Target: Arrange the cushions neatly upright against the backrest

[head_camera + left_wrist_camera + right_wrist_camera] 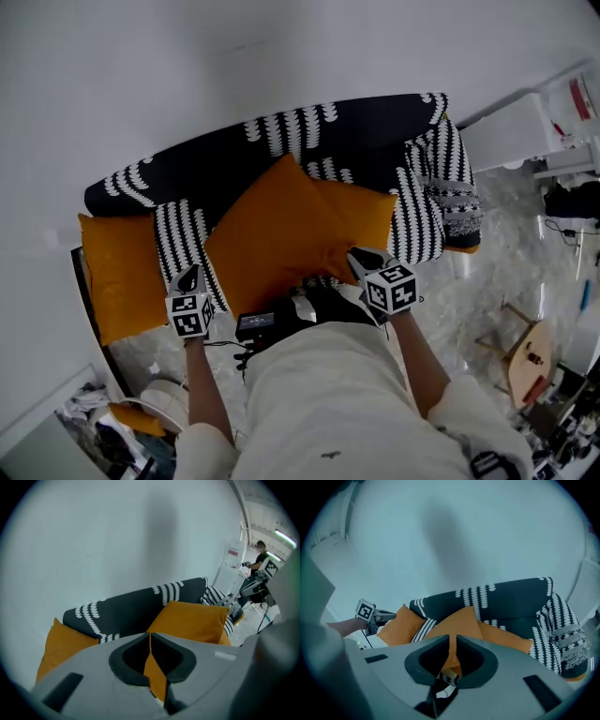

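A black sofa with white patterning shows its backrest against a white wall. A large orange cushion stands on one corner in the middle and leans back, with a second orange cushion behind it to the right. A third orange cushion sits at the left end beside a striped cushion. Another striped cushion stands at the right. My left gripper and my right gripper hover in front of the seat, both shut with nothing between the jaws. The middle cushion lies beyond the jaws in both gripper views.
A wooden stool and white cabinet stand right of the sofa on a marbled floor. Clutter and an orange item lie at the lower left. A person stands far off in the left gripper view.
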